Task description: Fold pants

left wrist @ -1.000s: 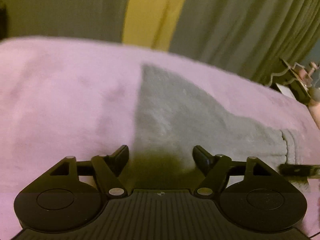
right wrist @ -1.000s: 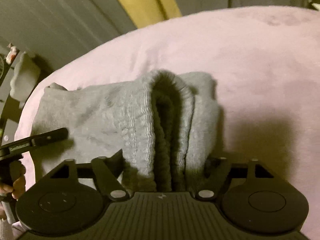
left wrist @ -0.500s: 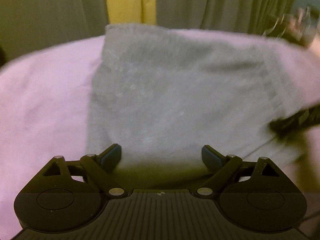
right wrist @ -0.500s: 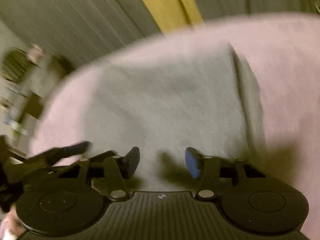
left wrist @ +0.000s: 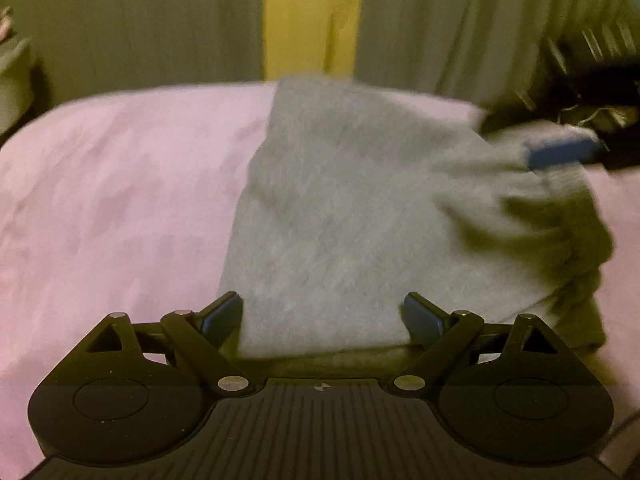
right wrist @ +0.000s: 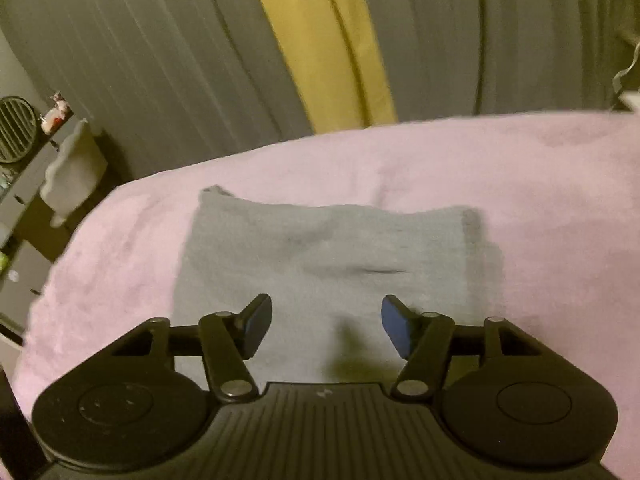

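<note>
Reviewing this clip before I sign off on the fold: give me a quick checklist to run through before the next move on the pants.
1. Pants lie folded on the pink blanket: ok.
2. Right gripper free of cloth, its jaws just reopened with nothing between them: ok.
3. Left gripper wide open; whether its pads touch the cloth edge between them: cannot tell.
4. Fold flat: not ok, a crease runs across the top layer in the right wrist view.
5. Right-hand edge tidy: not ok, it looks bunched in the left wrist view, though blurred.
</note>
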Demonstrator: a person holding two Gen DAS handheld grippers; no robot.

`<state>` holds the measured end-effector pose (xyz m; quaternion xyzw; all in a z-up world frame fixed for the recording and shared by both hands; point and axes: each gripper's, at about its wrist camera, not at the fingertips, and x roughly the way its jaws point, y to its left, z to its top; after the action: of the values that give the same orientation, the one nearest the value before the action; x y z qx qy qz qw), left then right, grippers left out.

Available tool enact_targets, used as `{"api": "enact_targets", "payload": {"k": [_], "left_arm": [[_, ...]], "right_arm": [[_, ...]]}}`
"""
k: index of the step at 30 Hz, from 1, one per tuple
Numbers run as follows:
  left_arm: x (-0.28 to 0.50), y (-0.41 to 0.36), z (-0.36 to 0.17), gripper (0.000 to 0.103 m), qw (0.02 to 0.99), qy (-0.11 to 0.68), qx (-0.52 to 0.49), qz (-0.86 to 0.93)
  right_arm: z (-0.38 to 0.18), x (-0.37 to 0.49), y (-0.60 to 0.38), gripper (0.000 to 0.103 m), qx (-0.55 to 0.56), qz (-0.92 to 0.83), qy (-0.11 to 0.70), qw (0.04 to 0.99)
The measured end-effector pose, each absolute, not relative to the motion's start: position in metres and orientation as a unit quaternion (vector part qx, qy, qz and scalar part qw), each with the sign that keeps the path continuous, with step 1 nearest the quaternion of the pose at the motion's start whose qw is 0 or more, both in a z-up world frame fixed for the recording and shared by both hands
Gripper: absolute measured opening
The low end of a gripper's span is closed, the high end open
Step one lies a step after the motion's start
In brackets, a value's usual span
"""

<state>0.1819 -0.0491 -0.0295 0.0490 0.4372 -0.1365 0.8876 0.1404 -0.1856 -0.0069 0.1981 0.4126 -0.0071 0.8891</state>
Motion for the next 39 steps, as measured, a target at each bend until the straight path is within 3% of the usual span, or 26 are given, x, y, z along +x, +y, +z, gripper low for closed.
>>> {"api": "enact_targets", "payload": {"k": [2, 9, 10, 12, 14, 16, 17, 18, 19, 20, 24, 25, 27, 29, 31, 32, 33, 36, 39], "left_arm": [[0.182, -0.046, -0.032, 0.094, 0.888, 0.436, 0.045, -0.135], [0.192, -0.033, -0.044, 0.099, 0.888, 0.443, 0.012, -0.127], [0.193, -0.032, -0.045, 0.099, 0.888, 0.442, 0.01, -0.124], [0.196, -0.031, -0.047, 0.1, 0.886, 0.448, 0.001, -0.124], [0.199, -0.026, -0.05, 0.1, 0.877, 0.463, -0.019, -0.126], [0.201, -0.02, -0.054, 0.1, 0.871, 0.472, -0.045, -0.127], [0.201, -0.018, -0.054, 0.1, 0.869, 0.475, -0.052, -0.126], [0.202, -0.018, -0.054, 0.1, 0.868, 0.477, -0.056, -0.124], [0.201, -0.02, -0.054, 0.1, 0.869, 0.477, -0.052, -0.122], [0.2, -0.022, -0.053, 0.1, 0.871, 0.474, -0.045, -0.12], [0.192, -0.034, -0.043, 0.1, 0.879, 0.464, -0.009, -0.109], [0.19, -0.038, -0.038, 0.099, 0.879, 0.465, -0.002, -0.104], [0.184, -0.045, -0.028, 0.099, 0.881, 0.463, 0.02, -0.091], [0.175, -0.052, -0.019, 0.1, 0.883, 0.461, 0.04, -0.08], [0.166, -0.059, -0.011, 0.1, 0.879, 0.468, 0.053, -0.074], [0.161, -0.061, -0.007, 0.1, 0.876, 0.473, 0.055, -0.075], [0.155, -0.063, -0.003, 0.1, 0.875, 0.475, 0.055, -0.077], [0.139, -0.068, 0.008, 0.1, 0.876, 0.472, 0.055, -0.081], [0.127, -0.072, 0.016, 0.1, 0.877, 0.469, 0.07, -0.08]], "right_arm": [[-0.01, 0.167, -0.161, 0.059, 0.203, 0.037, 0.419, 0.884], [-0.059, 0.266, -0.087, 0.037, 0.21, 0.141, 0.497, 0.83], [-0.067, 0.281, -0.087, 0.031, 0.196, 0.12, 0.502, 0.834], [-0.076, 0.308, -0.096, 0.008, 0.181, 0.071, 0.49, 0.85], [-0.077, 0.322, -0.114, 0.0, 0.213, 0.034, 0.478, 0.851], [-0.059, 0.315, -0.119, 0.007, 0.204, 0.001, 0.429, 0.88], [-0.048, 0.304, -0.121, 0.024, 0.177, -0.034, 0.405, 0.896], [-0.039, 0.288, -0.127, 0.051, 0.17, -0.054, 0.388, 0.904], [-0.034, 0.27, -0.136, 0.062, 0.186, -0.051, 0.386, 0.902], [-0.034, 0.247, -0.146, 0.067, 0.214, -0.04, 0.392, 0.894], [-0.064, 0.162, -0.172, 0.067, 0.266, -0.022, 0.46, 0.847], [-0.074, 0.147, -0.182, 0.062, 0.266, -0.036, 0.472, 0.84], [-0.089, 0.126, -0.206, 0.004, 0.276, -0.057, 0.466, 0.839], [-0.082, 0.112, -0.223, 0.0, 0.312, -0.089, 0.457, 0.828], [-0.064, 0.1, -0.221, 0.016, 0.318, -0.096, 0.435, 0.837], [-0.052, 0.098, -0.209, 0.062, 0.288, -0.106, 0.432, 0.848], [-0.039, 0.087, -0.206, 0.098, 0.253, -0.116, 0.43, 0.859], [-0.011, 0.046, -0.182, 0.098, 0.158, -0.109, 0.384, 0.903], [-0.001, 0.027, -0.169, 0.098, 0.14, -0.095, 0.355, 0.92]]}}
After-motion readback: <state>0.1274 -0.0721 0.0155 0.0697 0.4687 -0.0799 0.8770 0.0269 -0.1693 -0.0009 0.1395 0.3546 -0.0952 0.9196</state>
